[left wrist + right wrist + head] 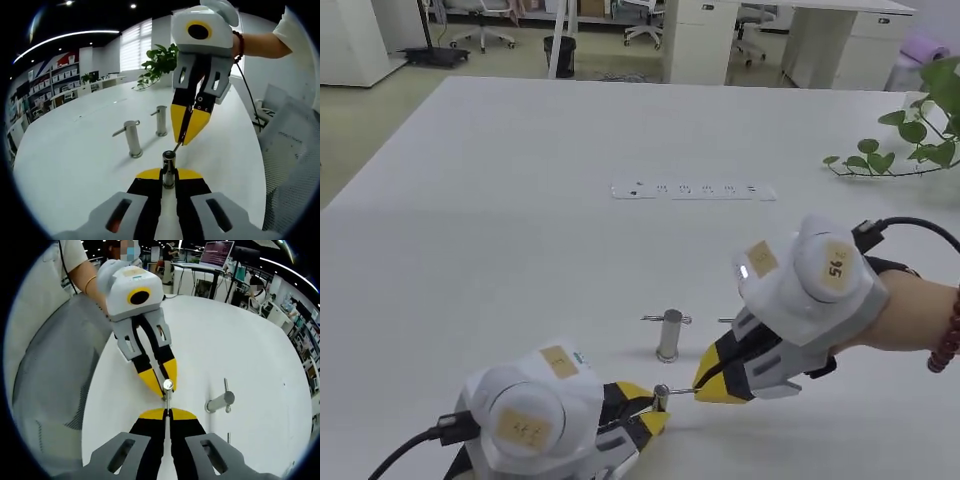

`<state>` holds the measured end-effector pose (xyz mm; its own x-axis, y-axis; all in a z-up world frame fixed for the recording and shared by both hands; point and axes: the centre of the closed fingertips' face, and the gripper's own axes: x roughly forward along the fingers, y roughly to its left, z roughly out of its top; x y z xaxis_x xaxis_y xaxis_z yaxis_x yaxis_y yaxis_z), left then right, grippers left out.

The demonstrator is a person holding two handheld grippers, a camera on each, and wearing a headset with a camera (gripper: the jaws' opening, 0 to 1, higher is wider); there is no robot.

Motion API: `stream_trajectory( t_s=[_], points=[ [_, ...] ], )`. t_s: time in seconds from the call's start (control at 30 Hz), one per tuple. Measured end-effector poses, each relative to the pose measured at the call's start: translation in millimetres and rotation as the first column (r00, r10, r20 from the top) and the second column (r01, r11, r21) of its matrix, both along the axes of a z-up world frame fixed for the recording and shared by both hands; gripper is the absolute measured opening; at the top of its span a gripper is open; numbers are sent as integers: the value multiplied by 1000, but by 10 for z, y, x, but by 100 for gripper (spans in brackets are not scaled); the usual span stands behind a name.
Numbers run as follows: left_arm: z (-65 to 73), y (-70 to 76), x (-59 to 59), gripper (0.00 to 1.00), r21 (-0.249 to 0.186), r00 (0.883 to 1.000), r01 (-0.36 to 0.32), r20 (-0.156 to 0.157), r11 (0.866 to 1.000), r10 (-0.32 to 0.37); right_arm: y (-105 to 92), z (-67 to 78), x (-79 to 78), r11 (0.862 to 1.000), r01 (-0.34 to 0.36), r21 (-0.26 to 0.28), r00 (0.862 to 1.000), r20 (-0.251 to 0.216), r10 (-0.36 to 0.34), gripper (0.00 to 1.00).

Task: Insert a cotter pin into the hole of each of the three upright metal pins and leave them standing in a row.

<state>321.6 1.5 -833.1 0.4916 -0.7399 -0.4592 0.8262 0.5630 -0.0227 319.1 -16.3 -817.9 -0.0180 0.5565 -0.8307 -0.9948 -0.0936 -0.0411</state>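
The left gripper point(645, 408), at the near edge of the table point(520, 200), has its jaws pressed together on a pin point(661, 396), which stands upright between the yellow tips. In the left gripper view the same pin point(169, 165) rises just beyond that gripper's point(169, 176) tips.

The right gripper point(712, 382) comes in from the right, facing the left one, and pinches a cotter pin point(680, 391). The cotter pin's point(177, 146) free end is at the head of the held pin; I cannot tell whether it has entered the hole. In the right gripper view the cotter pin point(167, 407) runs out from between the closed jaws of the right gripper point(167, 416) to the pin's head point(168, 385).

A second pin point(669, 335) stands upright just beyond the two grippers with a cotter pin through its top. A third pin point(160, 120), also with one through it, stands further right, near the second.

A power strip point(692, 190) lies mid-table, and a plant point(920, 130) is at the far right.
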Motion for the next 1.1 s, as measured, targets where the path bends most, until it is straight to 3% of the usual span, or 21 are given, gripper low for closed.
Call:
stream_trajectory(
  t_s=[0.73, 1.1],
  points=[
    [-52, -23, -2, 7, -23, 1000, 0, -16, 1000, -1, 138, -4, -25, 999, -30, 14, 1000, 2, 30, 3],
    [-54, -32, 3, 7, -27, 1000, -2, -12, 1000, 1, 181, -17, -33, 999, 25, 26, 999, -34, -24, 8]
  ],
)
